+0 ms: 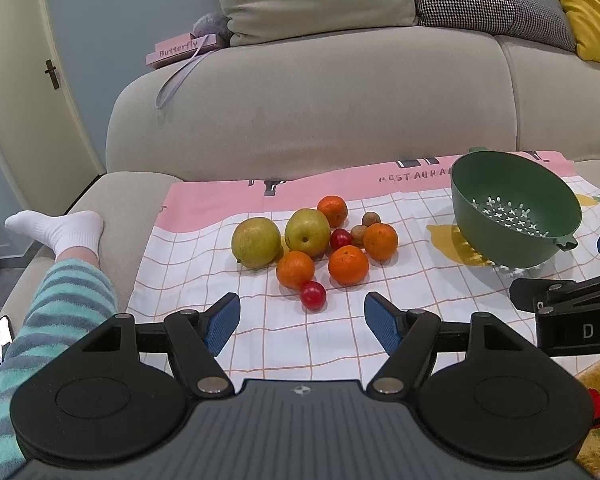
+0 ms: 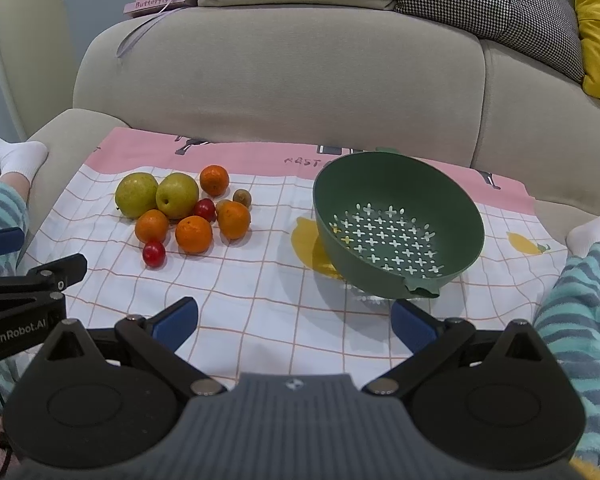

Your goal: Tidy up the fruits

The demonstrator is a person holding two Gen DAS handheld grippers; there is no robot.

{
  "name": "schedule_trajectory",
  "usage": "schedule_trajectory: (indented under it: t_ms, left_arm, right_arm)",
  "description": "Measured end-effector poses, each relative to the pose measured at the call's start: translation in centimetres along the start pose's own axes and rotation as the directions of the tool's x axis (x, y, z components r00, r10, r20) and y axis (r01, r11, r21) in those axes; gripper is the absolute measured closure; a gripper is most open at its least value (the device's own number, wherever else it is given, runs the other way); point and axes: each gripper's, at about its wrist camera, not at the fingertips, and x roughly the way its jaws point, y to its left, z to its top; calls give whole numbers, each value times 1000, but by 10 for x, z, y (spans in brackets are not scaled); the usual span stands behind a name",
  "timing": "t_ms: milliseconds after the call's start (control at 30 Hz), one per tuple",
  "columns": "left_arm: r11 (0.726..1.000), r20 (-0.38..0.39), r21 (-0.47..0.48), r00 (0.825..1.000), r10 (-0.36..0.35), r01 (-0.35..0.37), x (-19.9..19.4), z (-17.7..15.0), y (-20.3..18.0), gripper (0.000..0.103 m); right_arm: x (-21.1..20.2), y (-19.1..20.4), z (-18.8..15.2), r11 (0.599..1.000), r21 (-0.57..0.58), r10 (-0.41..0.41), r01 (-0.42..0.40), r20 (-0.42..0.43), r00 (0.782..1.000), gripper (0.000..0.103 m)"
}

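Observation:
A pile of fruit lies on a checked cloth (image 1: 260,336) on the sofa seat: two green pears (image 1: 256,243) (image 1: 307,233), several oranges (image 1: 348,265), two red plums (image 1: 313,295) and small brown kiwis (image 1: 371,219). The pile also shows in the right wrist view (image 2: 193,234). An empty green colander (image 1: 512,204) (image 2: 396,220) sits tilted to the right of the pile. My left gripper (image 1: 302,322) is open and empty, just short of the near plum. My right gripper (image 2: 294,320) is open and empty, in front of the colander.
The sofa back (image 1: 308,112) rises behind the cloth, with cushions and a pink "Butterfly" box (image 1: 180,50) on top. The person's striped legs and white socks lie at the left (image 1: 60,236) and at the right (image 2: 580,280) of the cloth.

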Motion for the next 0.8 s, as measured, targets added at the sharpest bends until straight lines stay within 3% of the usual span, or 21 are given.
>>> schedule_trajectory:
  t_ms: [800]
  left_arm:
    - [1000,-3,0,1000,1,-1,0,-1,-1,19]
  right_arm:
    - [2,0,0,1000,5,2,-2,-15,1000,4]
